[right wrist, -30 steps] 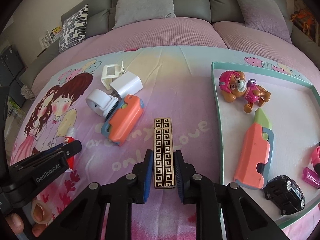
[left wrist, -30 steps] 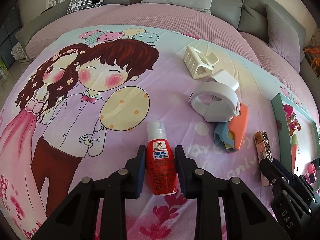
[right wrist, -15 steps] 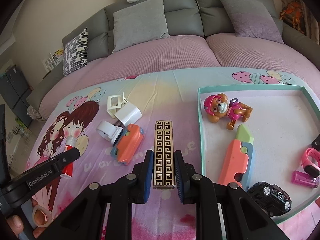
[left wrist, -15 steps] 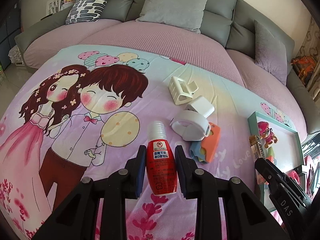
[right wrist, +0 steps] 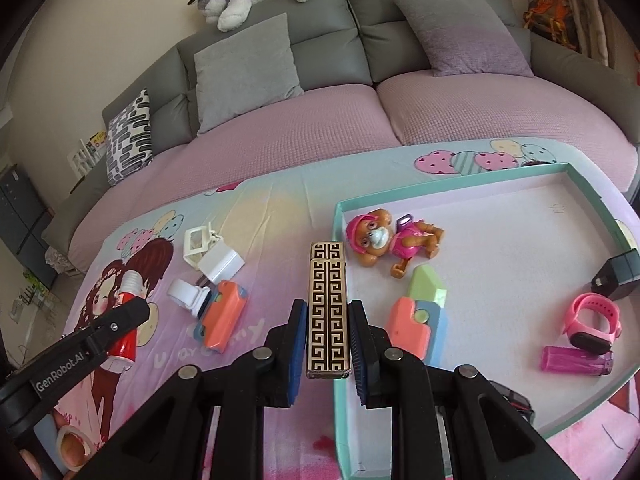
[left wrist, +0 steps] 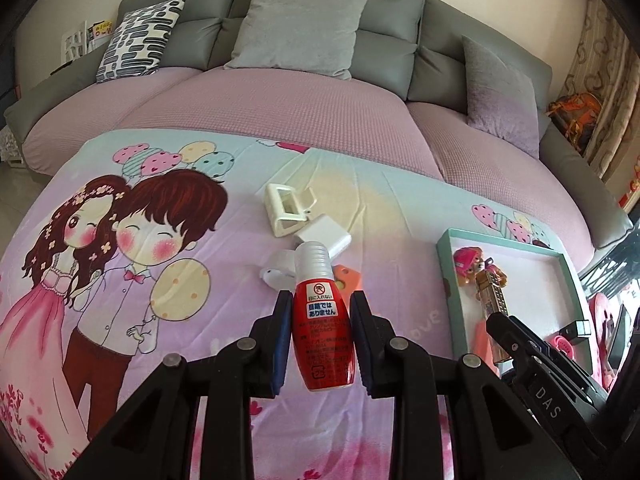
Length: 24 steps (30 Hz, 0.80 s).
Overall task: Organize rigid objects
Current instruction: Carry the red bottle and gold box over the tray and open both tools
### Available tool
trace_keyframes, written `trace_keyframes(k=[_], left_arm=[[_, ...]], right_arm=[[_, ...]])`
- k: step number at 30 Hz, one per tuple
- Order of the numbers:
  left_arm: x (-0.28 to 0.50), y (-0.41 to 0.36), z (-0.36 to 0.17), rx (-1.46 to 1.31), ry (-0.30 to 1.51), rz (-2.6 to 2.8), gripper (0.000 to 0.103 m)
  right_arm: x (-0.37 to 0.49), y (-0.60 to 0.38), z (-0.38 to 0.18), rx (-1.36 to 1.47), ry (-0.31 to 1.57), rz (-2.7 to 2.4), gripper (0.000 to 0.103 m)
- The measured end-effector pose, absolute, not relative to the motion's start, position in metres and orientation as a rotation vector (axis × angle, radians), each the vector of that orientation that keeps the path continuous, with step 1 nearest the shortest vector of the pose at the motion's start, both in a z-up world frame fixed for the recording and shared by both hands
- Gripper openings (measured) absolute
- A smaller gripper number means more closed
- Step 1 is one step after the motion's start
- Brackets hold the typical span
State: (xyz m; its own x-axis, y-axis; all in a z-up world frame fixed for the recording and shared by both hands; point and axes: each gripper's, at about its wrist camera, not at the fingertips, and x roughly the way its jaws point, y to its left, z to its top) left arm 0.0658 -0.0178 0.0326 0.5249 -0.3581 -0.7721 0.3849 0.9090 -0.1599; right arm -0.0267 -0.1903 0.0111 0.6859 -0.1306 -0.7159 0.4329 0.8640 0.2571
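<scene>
My left gripper (left wrist: 320,314) is shut on a red bottle (left wrist: 323,340) with a clear ribbed cap, held off the cartoon blanket (left wrist: 120,280). My right gripper (right wrist: 326,324) is shut on a gold-and-black patterned lighter (right wrist: 328,308), lifted over the left rim of the teal tray (right wrist: 452,178). The tray holds a pink toy dog (right wrist: 384,238), a coral and green toy knife (right wrist: 416,312), a pink watch (right wrist: 592,320), a magenta lighter (right wrist: 576,360) and a black charger (right wrist: 618,272). In the right wrist view the left gripper (right wrist: 120,312) with the red bottle (right wrist: 124,344) sits at the far left.
On the blanket lie a cream hair claw (left wrist: 286,214), a white charger (left wrist: 324,236), a white ring-shaped holder (right wrist: 186,296) and an orange and blue toy (right wrist: 222,316). A grey sofa (left wrist: 320,40) with cushions stands behind. A tape roll (right wrist: 70,446) lies at bottom left.
Both grippers have risen with their loads. The red bottle has come off the blanket, and the patterned lighter has shifted right, over the tray's left rim. More sofa is in view.
</scene>
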Motion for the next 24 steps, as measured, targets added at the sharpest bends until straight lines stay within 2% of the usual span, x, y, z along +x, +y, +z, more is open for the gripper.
trace_keyframes(k=[14, 24], left_arm=[[0.038, -0.143, 0.054, 0.215, 0.873, -0.651, 0.03], [0.014, -0.216, 0.034, 0.318, 0.906, -0.747, 0.03]], right_arm=[[-0.08, -0.279, 0.013, 0.548, 0.707, -0.567, 0.022], [-0.108, -0.317, 0.006, 0.6, 0.705, -0.676, 0.022]])
